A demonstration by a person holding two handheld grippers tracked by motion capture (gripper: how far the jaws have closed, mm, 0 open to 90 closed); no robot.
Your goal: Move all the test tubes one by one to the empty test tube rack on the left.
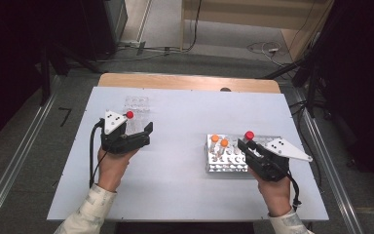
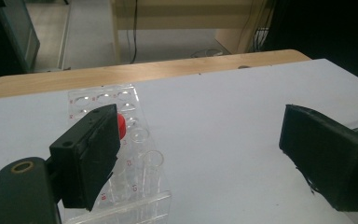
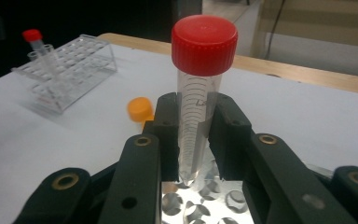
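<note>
two grippers are working with tubes at a white table [image 1: 185, 185].

the white table is lying under everything, with a wooden edge at the far side. the clear rack [image 1: 137, 113] is sitting on the left part, and the metal rack [image 1: 226, 163] is sitting on the right part, well apart from it. the left gripper [image 1: 135, 127] is hovering just beside the clear rack with its jaws spread wide and nothing between them. the right gripper [image 3: 193, 140] is squeezing a clear tube with a red cap [image 3: 198, 100] and keeping it upright, its pointed tip just above the holes of the metal rack. two orange-capped tubes [image 1: 219, 142] are standing in the metal rack. a small red-capped tube [image 1: 129, 115] is standing in the clear rack, maybe in a near row, but that is hard to tell.
</note>
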